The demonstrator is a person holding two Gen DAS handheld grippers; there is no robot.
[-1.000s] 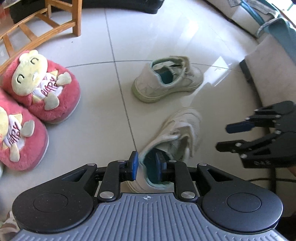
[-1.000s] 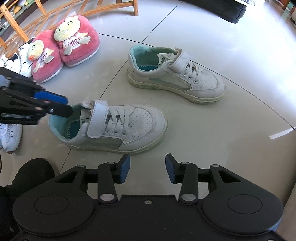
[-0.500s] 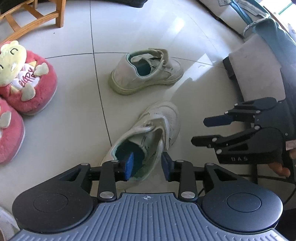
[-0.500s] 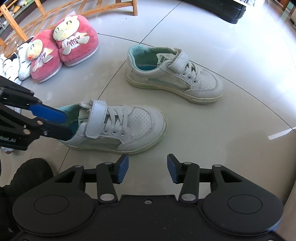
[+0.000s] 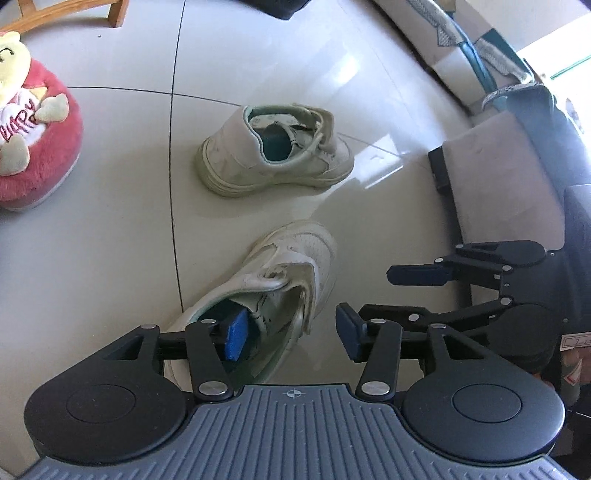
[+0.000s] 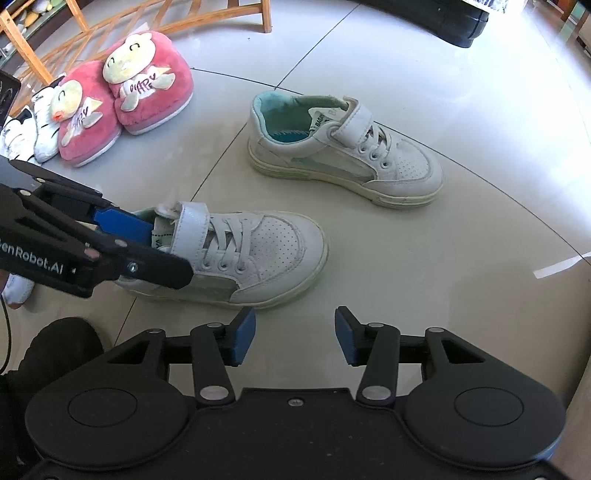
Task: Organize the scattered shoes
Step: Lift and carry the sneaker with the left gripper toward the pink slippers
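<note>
Two white sneakers lie on the shiny tile floor [image 6: 461, 92], well apart from each other. The near sneaker [image 6: 258, 254] lies on its sole, toe to the right in the right wrist view. The left gripper [image 5: 291, 332] has one blue pad [image 5: 236, 338] down inside that shoe's heel opening and the other pad outside the shoe's side; its jaws are opening, and the shoe's side wall sits between them, not pinched. The far sneaker [image 6: 343, 147] stands alone past a tile line, with bare floor all around it. Its tongue tag has letters that look like "BASO". The right gripper [image 6: 295, 339] hangs over bare floor just beside the near sneaker's sole edge, its fingers spread with nothing between them. Two pink plush slippers [image 6: 125, 96] sit side by side near the wooden chair legs [image 6: 266, 16], and each has a word on its front like "HAPPY". The left gripper's arm reads "enRobot.AI". A gray cushioned seat edge [image 5: 498, 173] closes in the floor on the right of the left wrist view.
</note>
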